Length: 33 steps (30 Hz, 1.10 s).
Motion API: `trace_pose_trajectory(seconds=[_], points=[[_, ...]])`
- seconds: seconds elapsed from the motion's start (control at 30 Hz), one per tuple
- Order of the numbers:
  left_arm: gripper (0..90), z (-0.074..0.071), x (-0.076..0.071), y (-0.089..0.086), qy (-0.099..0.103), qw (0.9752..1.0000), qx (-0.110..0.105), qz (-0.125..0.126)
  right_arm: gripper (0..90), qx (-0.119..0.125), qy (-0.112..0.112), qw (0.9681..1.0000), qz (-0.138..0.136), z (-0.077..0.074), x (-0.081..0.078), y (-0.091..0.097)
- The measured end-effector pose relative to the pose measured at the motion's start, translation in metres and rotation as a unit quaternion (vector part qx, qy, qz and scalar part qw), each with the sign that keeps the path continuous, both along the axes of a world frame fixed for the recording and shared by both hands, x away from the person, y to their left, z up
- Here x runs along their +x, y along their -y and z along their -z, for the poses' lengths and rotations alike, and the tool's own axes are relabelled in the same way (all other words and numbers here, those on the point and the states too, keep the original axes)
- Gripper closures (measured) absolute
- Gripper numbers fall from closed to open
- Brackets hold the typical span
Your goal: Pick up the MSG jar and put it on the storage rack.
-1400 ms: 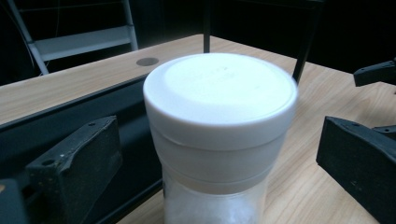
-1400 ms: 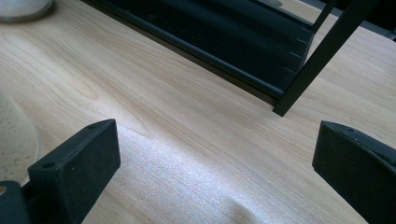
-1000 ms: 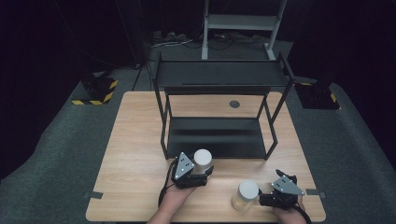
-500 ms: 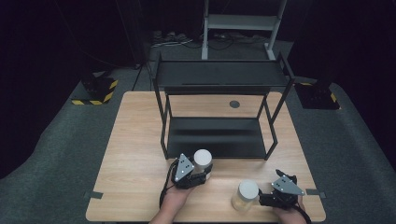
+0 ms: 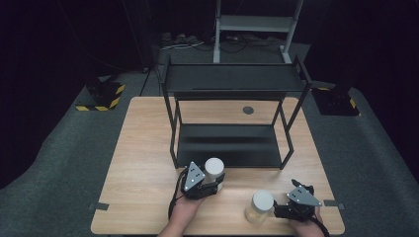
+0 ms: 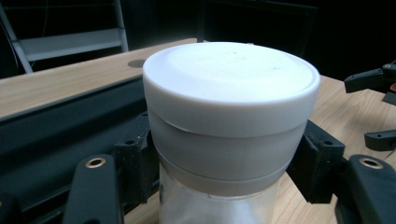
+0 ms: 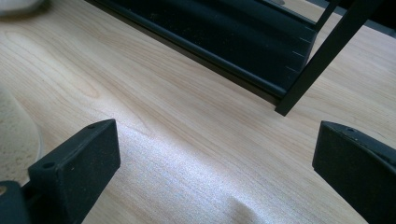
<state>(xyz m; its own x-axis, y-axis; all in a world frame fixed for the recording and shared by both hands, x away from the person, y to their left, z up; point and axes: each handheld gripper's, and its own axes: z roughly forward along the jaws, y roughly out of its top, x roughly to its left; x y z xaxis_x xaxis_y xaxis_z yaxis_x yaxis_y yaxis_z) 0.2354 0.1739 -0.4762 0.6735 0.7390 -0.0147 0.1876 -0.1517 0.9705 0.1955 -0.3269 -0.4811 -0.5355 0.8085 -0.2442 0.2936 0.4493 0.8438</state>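
A clear jar with a white lid point(image 5: 214, 168) stands on the wooden table point(image 5: 143, 148) just in front of the black rack's lower shelf. My left gripper point(image 5: 216, 181) is shut on it; in the left gripper view the pads point(image 6: 135, 158) press the jar point(image 6: 229, 93) just under its lid. A second white-lidded jar point(image 5: 260, 206) with pale contents stands near the front edge. My right gripper point(image 5: 276, 212) sits just to its right, open, with bare table between its jaws point(image 7: 215, 154). That jar's side point(image 7: 14, 135) lies outside the left jaw.
A black two-tier metal rack point(image 5: 232, 79) fills the table's middle and back; its front right leg point(image 7: 322, 56) stands close ahead of my right gripper. A round grommet point(image 5: 248, 110) lies behind it. Bare wood spreads to the left.
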Motion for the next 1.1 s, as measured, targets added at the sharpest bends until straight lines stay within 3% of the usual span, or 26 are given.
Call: trace_pose_trajectory(seconds=[0.5, 1.1], points=[[34.8, -0.028, -0.009, -0.016, 0.01, 0.9998, -0.014, -0.005, 0.0, -0.001, 0.0, 1.0, -0.001, 0.0, 0.0, 0.0], [34.7, -0.063, -0.018, -0.04, 0.034, 0.9985, -0.023, -0.038, 0.0, 0.002, 0.0, 1.0, -0.001, 0.0, 0.0, 0.001]])
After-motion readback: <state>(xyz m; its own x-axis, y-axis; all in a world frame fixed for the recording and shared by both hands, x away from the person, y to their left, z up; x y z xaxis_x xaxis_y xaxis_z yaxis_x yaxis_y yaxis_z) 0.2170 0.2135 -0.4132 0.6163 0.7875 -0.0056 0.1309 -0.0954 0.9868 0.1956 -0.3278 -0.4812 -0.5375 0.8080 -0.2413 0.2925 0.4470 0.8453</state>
